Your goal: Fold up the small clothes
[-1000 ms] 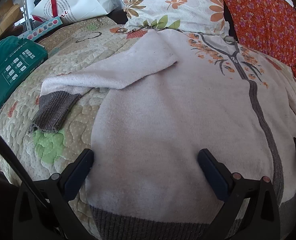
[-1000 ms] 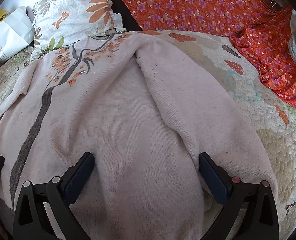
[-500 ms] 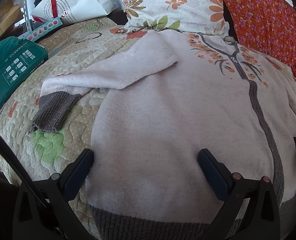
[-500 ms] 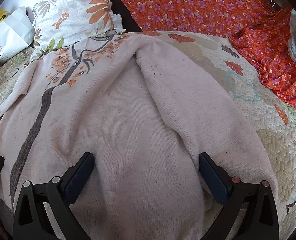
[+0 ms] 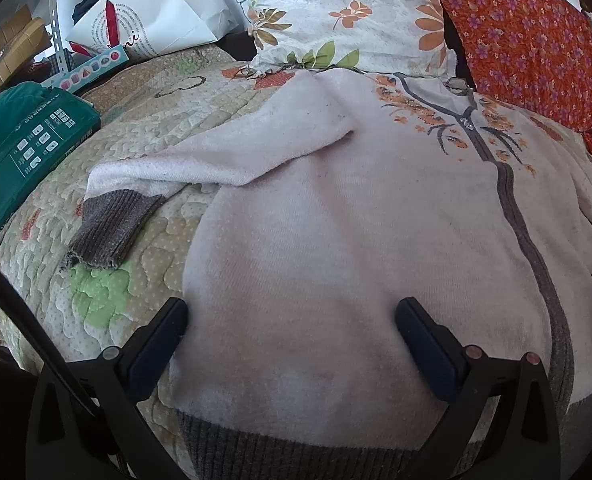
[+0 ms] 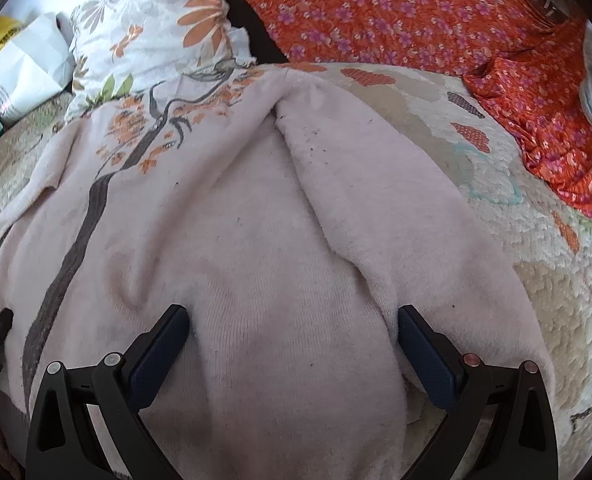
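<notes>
A pale pink sweater (image 5: 336, 240) with a grey placket, grey hem and orange flower embroidery lies flat, front up, on a quilted bed. Its left sleeve (image 5: 223, 160) stretches out sideways and ends in a grey cuff (image 5: 107, 232). My left gripper (image 5: 291, 320) is open, its jaws wide over the sweater's lower left body near the hem. In the right wrist view the sweater (image 6: 235, 240) fills the middle, with its right sleeve (image 6: 376, 200) folded down along the body. My right gripper (image 6: 291, 328) is open over the lower right body, its right finger by the sleeve edge.
A floral pillow (image 5: 348, 16) sits beyond the collar. Orange flowered cloth (image 6: 436, 20) covers the far right of the bed. A green box (image 5: 23, 152) and white bags (image 5: 155, 12) lie at the left. The quilt (image 6: 536, 240) shows to the right of the sweater.
</notes>
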### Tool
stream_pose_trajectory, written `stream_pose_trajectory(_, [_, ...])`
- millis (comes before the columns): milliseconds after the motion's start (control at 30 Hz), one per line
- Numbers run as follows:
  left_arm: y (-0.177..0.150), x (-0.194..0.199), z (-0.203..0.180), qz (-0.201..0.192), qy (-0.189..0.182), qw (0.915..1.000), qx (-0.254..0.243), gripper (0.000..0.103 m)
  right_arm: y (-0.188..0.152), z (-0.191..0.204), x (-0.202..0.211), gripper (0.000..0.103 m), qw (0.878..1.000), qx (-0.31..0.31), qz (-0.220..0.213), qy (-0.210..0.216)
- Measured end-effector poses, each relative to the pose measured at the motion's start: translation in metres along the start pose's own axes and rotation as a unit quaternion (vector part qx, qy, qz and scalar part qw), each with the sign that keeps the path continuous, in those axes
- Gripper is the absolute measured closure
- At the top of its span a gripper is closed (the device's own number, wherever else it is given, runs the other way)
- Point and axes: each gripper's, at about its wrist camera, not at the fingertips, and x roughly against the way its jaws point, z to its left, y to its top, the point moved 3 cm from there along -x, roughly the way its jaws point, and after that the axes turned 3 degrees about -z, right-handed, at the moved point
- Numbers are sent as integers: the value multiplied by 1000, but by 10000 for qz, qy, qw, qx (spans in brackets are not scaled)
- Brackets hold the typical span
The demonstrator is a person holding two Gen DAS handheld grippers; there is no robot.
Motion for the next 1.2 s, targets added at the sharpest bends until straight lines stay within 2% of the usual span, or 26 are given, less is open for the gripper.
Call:
stream_pose_trajectory(33, [-1,0,1,14,-21,10000,-20,0,5,-1,5,14,9998,17,191,53])
stream_pose_trajectory(67, [-1,1,1,27,-52,10000,-36,0,8,-3,10,21,9996,-62,233,172])
stream_pose_trajectory(100, [-2,1,2,82,-88,9999,-45,0,14,-10,21,30,9983,-231,296,437])
stream_pose_trajectory(167, [-2,1,3,136,-118,9998,-41,0,27,-36,56,30,9876,-905,9,1286])
stream_pose_trajectory(200, [-1,1,3,102,-109,9999,-31,0,33,-51,73,30,9833,-1126,-188,1419])
stream_pose_trajectory(267, [0,1,2,71,-156,9998,70,0,44,-87,98,29,9856,-1230,-366,1099])
stream_pose_trajectory(300, [0,1,1,72,-201,9997,140,0,46,-95,100,29,9910,-1060,-229,784])
stream_pose_trajectory(367, [0,0,1,164,-163,9997,112,0,42,-118,84,29,9961,-780,405,112])
stream_pose_trajectory(467, [0,-1,0,215,-155,9996,72,0,26,-137,53,46,9881,-743,1310,-313])
stream_pose_trajectory(500, [-1,-1,0,208,-179,9996,85,0,22,-141,43,51,9845,-855,1509,-254])
stream_pose_trajectory(533, [-1,-1,0,197,-193,9996,79,0,18,-146,31,58,9792,-1142,1677,-15])
stream_pose_trajectory(567, [-1,0,0,160,-218,9996,102,0,16,-148,27,66,9770,-1284,1697,158])
stream_pose_trajectory(600, [-2,0,0,104,-251,9995,135,0,14,-147,18,83,9711,-1478,1824,439])
stream_pose_trajectory(633, [-3,0,0,57,-260,9995,151,0,15,-144,13,90,9694,-1508,1863,534])
stream_pose_trajectory(700, [-5,1,-1,-27,-257,9995,168,0,24,-142,16,95,9725,-1346,1815,566])
stream_pose_trajectory(733, [-4,2,0,-95,-297,9992,233,0,26,-146,18,96,9769,-1286,1595,614])
stream_pose_trajectory(800, [-4,2,0,-142,-318,9988,343,0,42,-152,36,96,9845,-1049,1388,233])
stream_pose_trajectory(867, [-3,2,-1,-140,-288,9987,398,0,72,-173,61,96,9903,-770,1012,-567])
stream_pose_trajectory(933, [-3,2,-1,-153,-241,9988,395,0,92,-186,78,94,9856,-432,690,-1479])
stream_pose_trajectory(967, [-3,2,-1,-156,-209,9989,379,0,96,-193,85,90,9783,-261,550,-1979])
stream_pose_trajectory(1000, [-4,2,-1,-169,-192,9990,364,0,103,-200,87,78,9638,-70,483,-2623])
stream_pose_trajectory(1033, [-4,3,-1,-154,-202,9991,343,0,102,-205,88,59,9567,-39,500,-2868])
stream_pose_trajectory(1067, [-3,3,0,-97,-250,9991,330,0,100,-209,90,52,9553,-87,512,-2911])
stream_pose_trajectory(1100, [-1,3,2,11,-338,9989,314,0,97,-206,91,46,9613,-221,445,-2710])
stream_pose_trajectory(1167, [4,3,7,212,-624,9972,365,0,85,-194,92,46,9768,-536,291,-2055])
stream_pose_trajectory(1200, [10,6,14,307,-980,9930,576,1,77,-187,90,46,9816,-651,283,-1772])
